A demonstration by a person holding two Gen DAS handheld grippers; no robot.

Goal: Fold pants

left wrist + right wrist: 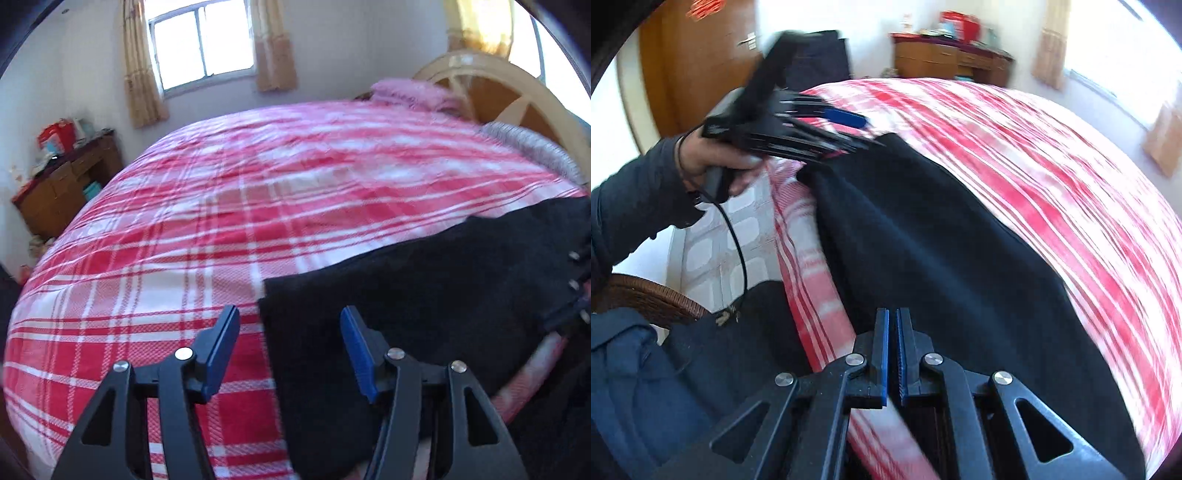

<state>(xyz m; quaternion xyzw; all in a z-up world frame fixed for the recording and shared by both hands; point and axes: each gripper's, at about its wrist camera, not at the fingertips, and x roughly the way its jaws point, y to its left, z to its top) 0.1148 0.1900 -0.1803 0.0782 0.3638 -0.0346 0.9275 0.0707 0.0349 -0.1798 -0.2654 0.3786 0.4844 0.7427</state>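
Black pants (942,258) lie stretched along the near edge of a bed with a red and white plaid cover (184,240). In the left wrist view the pants (424,306) fill the lower right. My left gripper (290,332) stands open above their squared end, one blue pad over the plaid and the other over the cloth. In the right wrist view the left gripper (860,131) hovers at the far end of the pants, held by a hand (713,158). My right gripper (892,332) is shut at the near end. No cloth shows between its pads.
A wooden desk (66,177) with red boxes stands by the wall beyond the bed. A pink pillow (413,94) and a curved headboard (498,85) lie at the far right. A wicker chair (646,295) and dark blue clothing (628,369) sit beside the bed on the tiled floor.
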